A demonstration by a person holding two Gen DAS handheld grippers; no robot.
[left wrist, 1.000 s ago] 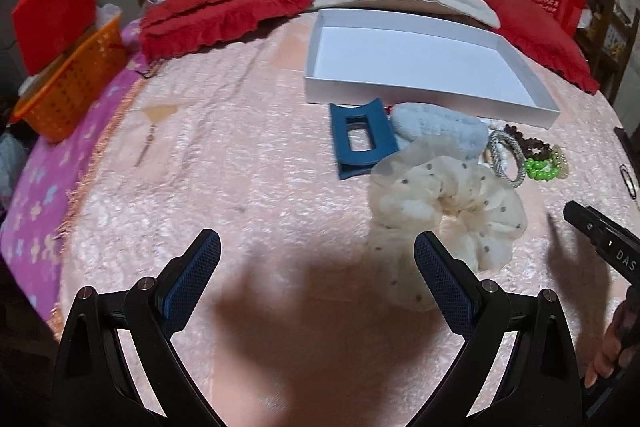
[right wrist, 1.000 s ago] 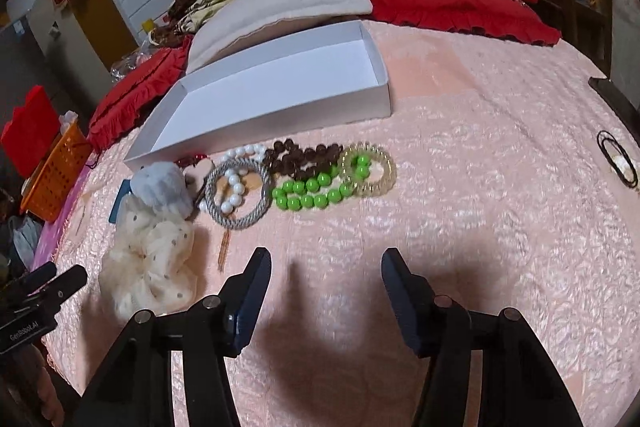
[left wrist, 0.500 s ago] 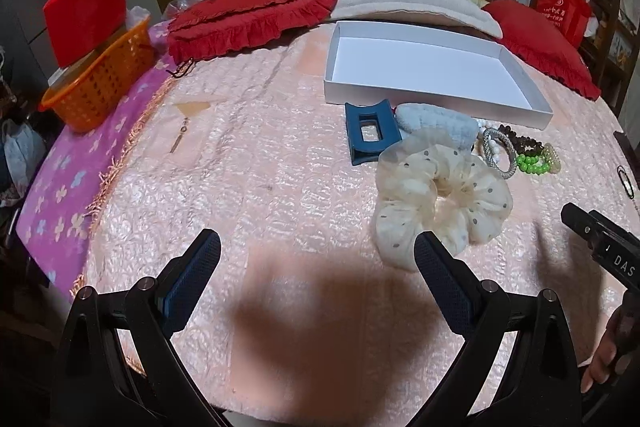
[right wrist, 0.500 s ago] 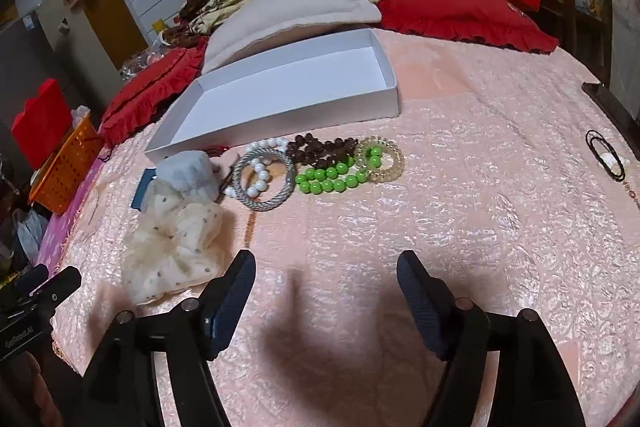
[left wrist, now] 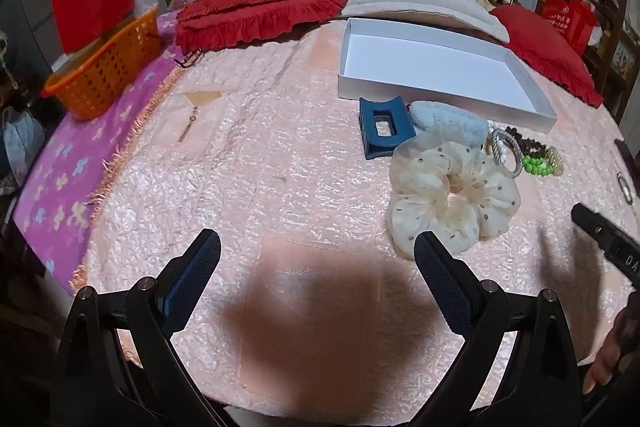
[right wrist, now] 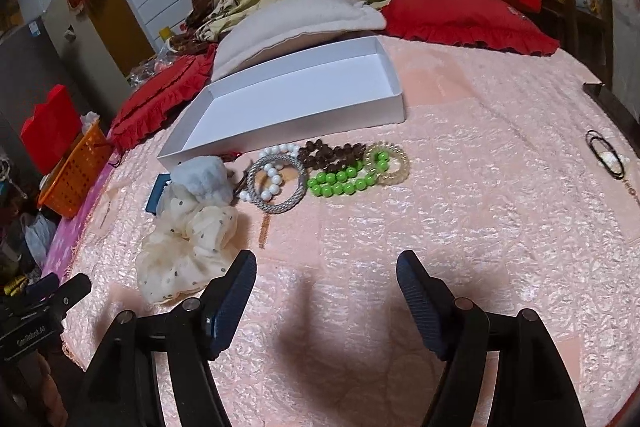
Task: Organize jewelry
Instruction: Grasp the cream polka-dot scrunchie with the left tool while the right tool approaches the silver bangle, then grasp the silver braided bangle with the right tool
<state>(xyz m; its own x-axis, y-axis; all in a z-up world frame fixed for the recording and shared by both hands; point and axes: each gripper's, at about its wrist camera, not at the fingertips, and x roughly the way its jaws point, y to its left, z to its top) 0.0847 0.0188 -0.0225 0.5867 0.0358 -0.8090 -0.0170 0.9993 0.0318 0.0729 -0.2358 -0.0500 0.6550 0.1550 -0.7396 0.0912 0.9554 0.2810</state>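
Left gripper (left wrist: pixel 316 259) and right gripper (right wrist: pixel 326 277): jaws spread, the right's just widened, nothing between. Bracelets (right wrist: pixel 326 171) lie beside white box (right wrist: pixel 304 95); only the right view shows black hair ties (right wrist: pixel 606 155).

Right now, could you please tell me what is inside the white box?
The white box shows only its bare white floor, with nothing visible on it. The near wall hides a thin strip of floor behind it.
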